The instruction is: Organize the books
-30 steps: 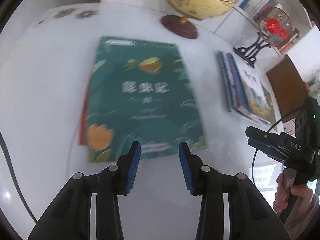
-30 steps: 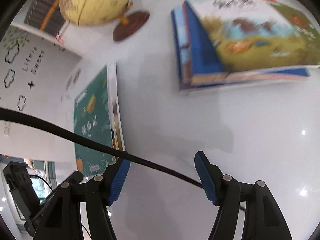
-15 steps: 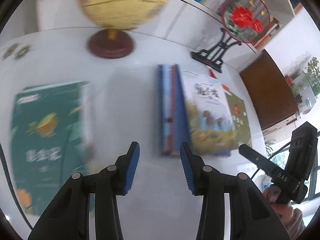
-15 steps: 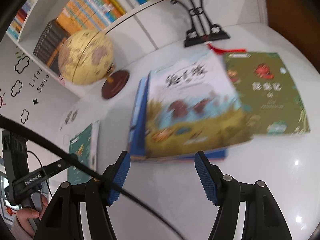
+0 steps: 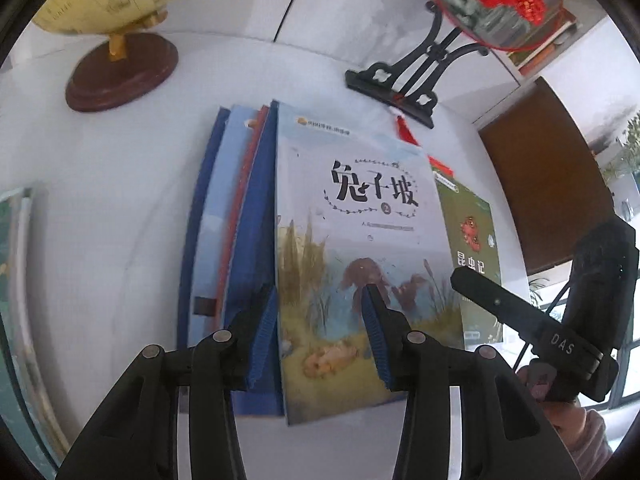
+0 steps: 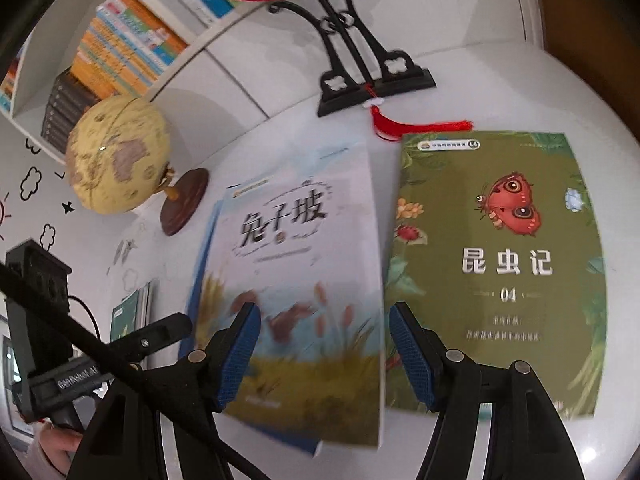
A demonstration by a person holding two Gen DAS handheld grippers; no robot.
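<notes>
Both tongs gape, holding nothing. The left tongs (image 5: pixel 320 332) hover at the near edge of the rabbit storybook (image 5: pixel 360 248) topping the blue stack (image 5: pixel 224 240) on the white worktop (image 5: pixel 120 200). Best bite the spine-side corner only. The right tongs (image 6: pixel 324 344) straddle the gap to the green insect book (image 6: pixel 500 264).

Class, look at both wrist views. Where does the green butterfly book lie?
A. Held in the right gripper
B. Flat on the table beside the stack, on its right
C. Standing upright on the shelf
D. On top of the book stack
B. The green butterfly book lies flat on the white table, just right of the stack topped by the rabbit book; the right gripper is open and holds nothing.
</notes>
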